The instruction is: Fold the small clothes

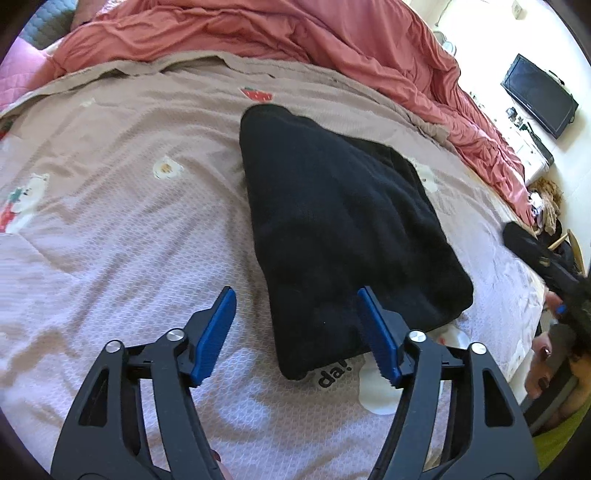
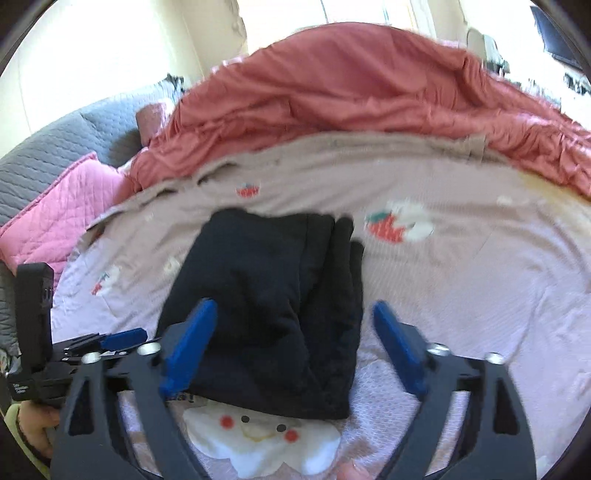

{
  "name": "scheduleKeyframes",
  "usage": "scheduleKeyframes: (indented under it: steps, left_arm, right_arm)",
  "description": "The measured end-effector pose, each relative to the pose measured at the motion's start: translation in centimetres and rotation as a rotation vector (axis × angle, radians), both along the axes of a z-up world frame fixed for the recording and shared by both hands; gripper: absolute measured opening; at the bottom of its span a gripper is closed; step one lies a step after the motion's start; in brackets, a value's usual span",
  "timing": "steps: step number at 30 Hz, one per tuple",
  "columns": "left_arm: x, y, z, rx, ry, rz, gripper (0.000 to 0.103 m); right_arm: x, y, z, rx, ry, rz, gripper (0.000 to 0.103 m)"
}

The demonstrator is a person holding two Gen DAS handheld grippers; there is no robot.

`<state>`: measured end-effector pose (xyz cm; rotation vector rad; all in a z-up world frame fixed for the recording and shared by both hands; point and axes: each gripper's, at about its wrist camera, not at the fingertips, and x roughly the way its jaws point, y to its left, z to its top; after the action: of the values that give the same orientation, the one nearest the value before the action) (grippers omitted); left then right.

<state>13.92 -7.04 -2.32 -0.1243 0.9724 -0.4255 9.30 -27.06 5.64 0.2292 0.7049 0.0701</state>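
Note:
A black garment (image 1: 343,221) lies folded into a thick oblong on the pale pink printed bedspread (image 1: 110,240). My left gripper (image 1: 295,295) stands open over the garment's near left corner, and nothing is pinched between its blue pads (image 1: 216,332). In the right wrist view the same garment (image 2: 266,288) shows stacked folds along its right side. My right gripper (image 2: 294,308) is open wide just above its near edge, holding nothing. The left gripper (image 2: 110,343) shows at that view's left edge.
A bunched coral-red duvet (image 1: 295,33) runs along the far side of the bed. A pink quilted pillow (image 2: 55,214) and a grey padded headboard (image 2: 48,147) are at the far left. A dark screen (image 1: 539,96) and clutter lie beyond the bed's right edge.

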Motion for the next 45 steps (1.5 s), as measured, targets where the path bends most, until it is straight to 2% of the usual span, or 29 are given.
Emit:
scheduleKeyframes:
  steps: [2, 4, 6, 10, 15, 21, 24, 31, 40, 45]
  left_arm:
    - [-0.4, 0.3, 0.7, 0.004, -0.022, 0.009, 0.074]
    - [-1.1, 0.7, 1.5, 0.009, -0.042, 0.019, 0.089]
    - [-1.7, 1.0, 2.1, 0.008, -0.054, 0.021, 0.093]
    - [-3.4, 1.7, 3.1, 0.045, -0.092, 0.04, 0.094]
    - [-5.0, 2.4, 3.4, 0.063, -0.096, 0.05, 0.094]
    - [-7.0, 3.4, 2.8, 0.082, -0.088, 0.049, 0.094]
    - [-8.0, 3.6, 2.2, 0.089, -0.084, 0.044, 0.094]
    - [-9.1, 4.1, 0.8, 0.095, -0.044, 0.046, 0.094]
    - [-9.6, 3.9, -0.5, 0.117, -0.01, 0.052, 0.094]
    - [-9.6, 4.0, -0.3, 0.132, -0.019, 0.069, 0.094]
  right_arm:
    - [-0.9, -0.1, 0.9, 0.007, -0.019, -0.003, 0.097]
    - [-1.8, -0.3, 1.5, 0.006, -0.041, -0.009, 0.098]
    - [-2.8, -0.1, 2.1, 0.003, -0.066, -0.004, 0.098]
    - [-4.8, 0.4, 2.4, -0.013, -0.086, -0.006, 0.098]
    - [-7.2, 1.2, 1.6, -0.058, -0.082, -0.004, 0.098]
    - [-9.4, 1.7, -0.3, -0.074, -0.042, -0.018, 0.098]
    - [-10.0, 2.1, -1.3, -0.112, -0.017, -0.022, 0.098]
    - [-10.3, 2.4, -3.4, -0.097, 0.043, -0.027, 0.098]
    - [-10.2, 2.6, -3.5, -0.089, 0.047, -0.021, 0.098]
    - [-10.0, 2.8, -3.6, -0.084, 0.058, -0.021, 0.098]
